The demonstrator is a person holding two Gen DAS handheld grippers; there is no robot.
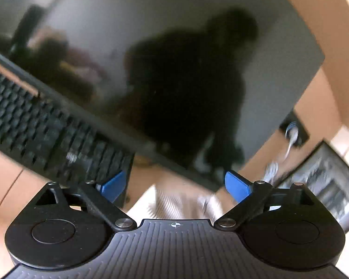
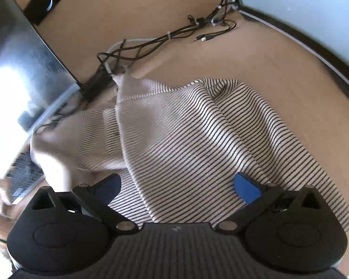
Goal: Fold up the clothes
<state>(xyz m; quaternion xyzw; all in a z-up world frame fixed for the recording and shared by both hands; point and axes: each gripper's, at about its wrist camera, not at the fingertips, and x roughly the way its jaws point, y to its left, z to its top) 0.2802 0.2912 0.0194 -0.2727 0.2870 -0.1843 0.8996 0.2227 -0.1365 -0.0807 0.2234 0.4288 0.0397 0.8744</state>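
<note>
A white garment with thin black stripes (image 2: 186,139) lies rumpled on the tan desk (image 2: 279,69), one part folded over with its plain inner side up at the left. My right gripper (image 2: 178,188) hangs over the garment's near edge, open, its blue pads (image 2: 247,190) wide apart and pressing on nothing. My left gripper (image 1: 175,186) is open too, with nothing between its pads (image 1: 114,184). It points toward a dark monitor, and only a blurred strip of the striped garment (image 1: 167,203) shows below it.
A dark monitor (image 1: 174,69) reflecting a person's silhouette fills the left wrist view, with a black keyboard (image 1: 35,121) to its left. In the right wrist view, a bundle of cables (image 2: 165,39) lies behind the garment, a screen (image 2: 23,58) stands at left and another (image 2: 302,7) at top right.
</note>
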